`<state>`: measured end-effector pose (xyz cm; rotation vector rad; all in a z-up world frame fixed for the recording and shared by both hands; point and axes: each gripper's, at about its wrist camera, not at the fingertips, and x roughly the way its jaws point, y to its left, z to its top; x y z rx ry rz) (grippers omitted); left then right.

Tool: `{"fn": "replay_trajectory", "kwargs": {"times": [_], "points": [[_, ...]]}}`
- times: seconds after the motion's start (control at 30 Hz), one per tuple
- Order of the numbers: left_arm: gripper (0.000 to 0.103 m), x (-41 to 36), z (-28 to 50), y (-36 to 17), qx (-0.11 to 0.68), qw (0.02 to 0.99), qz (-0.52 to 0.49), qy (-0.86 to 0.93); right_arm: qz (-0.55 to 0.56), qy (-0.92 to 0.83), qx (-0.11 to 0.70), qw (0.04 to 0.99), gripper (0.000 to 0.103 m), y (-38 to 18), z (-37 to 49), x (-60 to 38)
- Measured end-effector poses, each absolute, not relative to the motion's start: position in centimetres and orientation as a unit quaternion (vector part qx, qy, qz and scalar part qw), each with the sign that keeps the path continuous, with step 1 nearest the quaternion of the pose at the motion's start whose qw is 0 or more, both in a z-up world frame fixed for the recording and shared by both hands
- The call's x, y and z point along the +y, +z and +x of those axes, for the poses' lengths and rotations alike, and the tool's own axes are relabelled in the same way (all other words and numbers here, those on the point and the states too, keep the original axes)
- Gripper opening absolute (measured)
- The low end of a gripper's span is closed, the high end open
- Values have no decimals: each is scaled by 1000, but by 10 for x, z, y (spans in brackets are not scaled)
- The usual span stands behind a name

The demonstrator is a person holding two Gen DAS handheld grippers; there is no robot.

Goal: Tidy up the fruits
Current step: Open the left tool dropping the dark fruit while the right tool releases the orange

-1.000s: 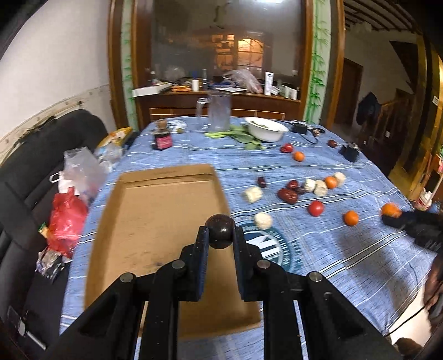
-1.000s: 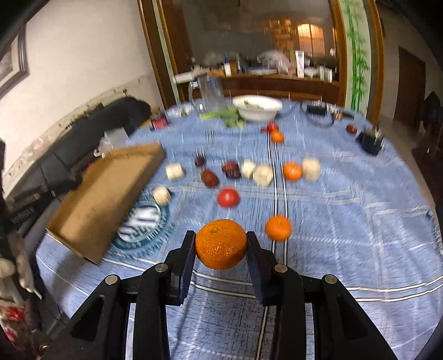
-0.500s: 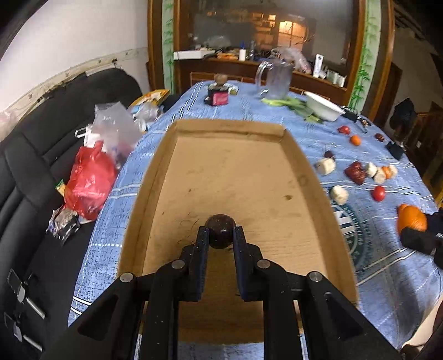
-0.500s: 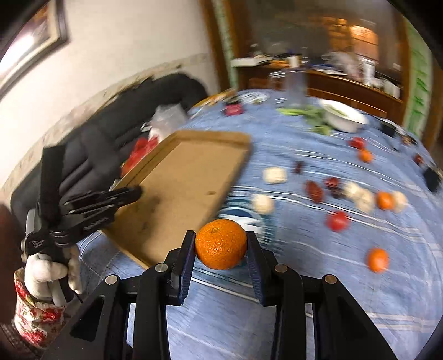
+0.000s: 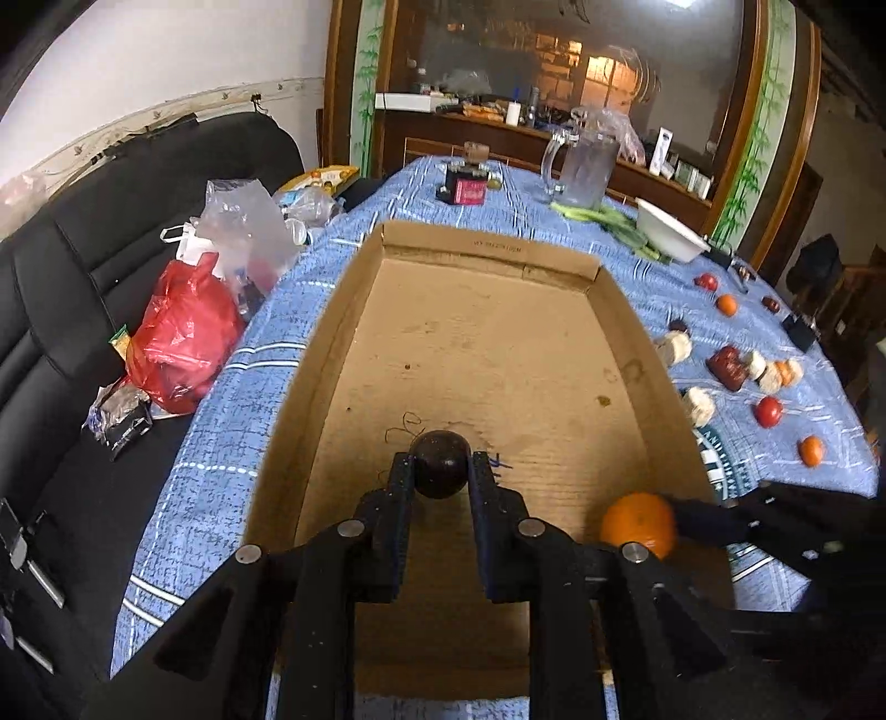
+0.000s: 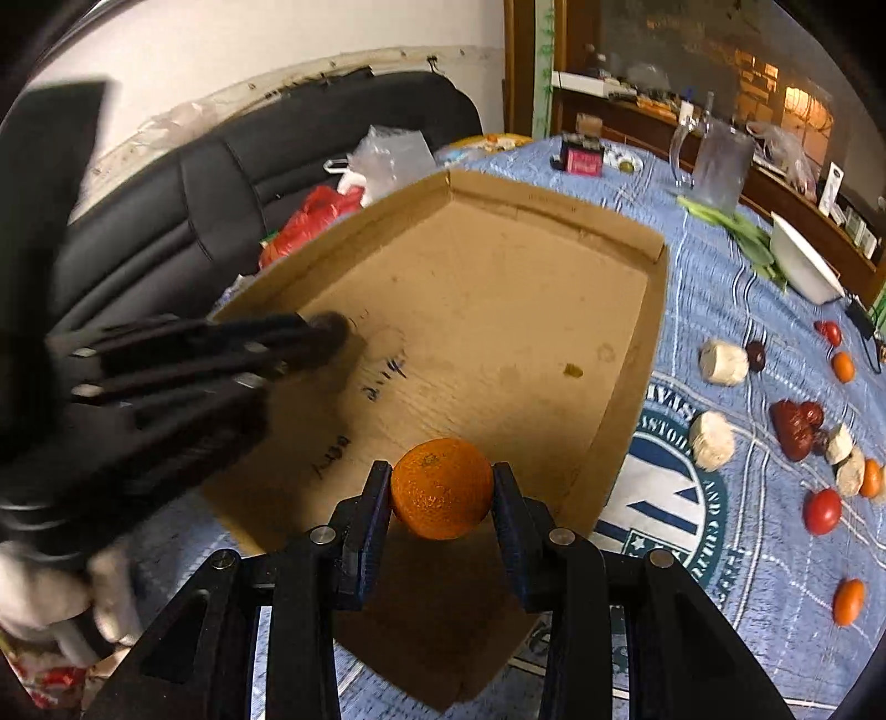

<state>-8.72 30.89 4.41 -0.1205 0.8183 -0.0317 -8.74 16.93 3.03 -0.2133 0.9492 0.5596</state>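
Showing glossy dark round fruit [image 5: 441,463], pitted orange [image 6: 441,488]

A dim room had a white wall [image 5: 138,61] on the left, with a black leather sofa [image 5: 66,266] below it. Behind the blue-clothed worktop [image 5: 221,421] stood a dark wooden sideboard [image 5: 498,138] under a glass panel [image 5: 581,50] reflecting warm orange light.

One cardboard tray [image 5: 487,260], one glass pitcher [image 5: 587,160] and one white bowl [image 5: 667,235] sit on the table. Fruit: four oranges including the big one [image 6: 441,487], three red tomatoes [image 6: 821,510], one dark plum [image 5: 441,462].
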Motion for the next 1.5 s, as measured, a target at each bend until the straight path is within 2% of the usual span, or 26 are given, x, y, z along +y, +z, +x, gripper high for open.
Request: {"fn": "replay_trajectory", "kwargs": {"times": [0.07,0.13,0.17,0.23,0.3,0.5,0.6,0.77,0.97,1.2,1.5], "points": [[33,310,-94,52,385,921,-64,-16,-102,262,446,849,40,31,-90,169],[50,312,-101,60,373,925,-68,-13,-98,264,449,848,40,32,-91,170],[52,313,-106,66,364,929,-73,-12,-93,266,447,849,42,34,-92,170],[57,316,-115,75,352,932,-83,-9,-84,271,436,854,56,42,-98,165],[58,320,-122,82,344,934,-93,-6,-80,269,418,864,60,53,-106,157],[60,329,-143,100,333,934,-126,1,-63,250,378,889,60,82,-134,117],[62,321,-152,107,332,933,-137,-8,-35,228,364,902,68,93,-144,86],[64,291,-162,120,330,936,-120,-39,41,196,371,907,69,95,-155,30],[74,250,-165,128,318,942,-83,-67,88,163,374,909,69,86,-161,-19],[76,194,-146,93,361,925,-54,-108,118,129,379,909,69,67,-152,-68],[76,131,-125,62,398,903,-7,-164,185,37,393,900,68,46,-124,-189]]}}
